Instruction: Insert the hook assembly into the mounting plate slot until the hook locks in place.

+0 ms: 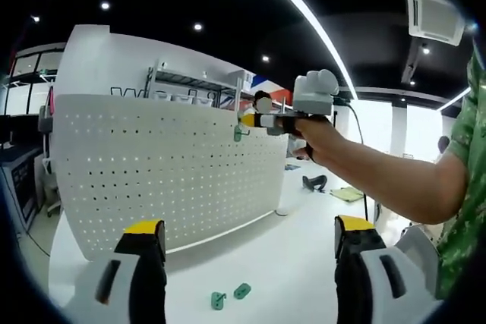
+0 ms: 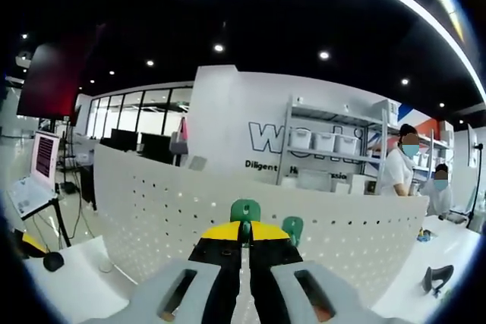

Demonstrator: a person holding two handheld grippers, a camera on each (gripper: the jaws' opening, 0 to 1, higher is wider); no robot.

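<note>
Here, a green hook [image 2: 244,210] is pinched between the pressed-together jaws of the right gripper [image 2: 244,242] at the top edge of the pegboard [image 1: 152,165]. The left gripper [image 1: 250,237] is held spread, empty. If tilted, the hook could be jammed or dropped beside the spare hooks [image 1: 230,296] on the worktop [image 1: 288,263].

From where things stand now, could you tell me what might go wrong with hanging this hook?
1. The right gripper pinches the green hook by a small part, so it could twist or slip when pushed at the pegboard.
2. A second hook sits close beside it and may get bumped.
3. The left gripper hangs open, so nothing braces the board.
</note>
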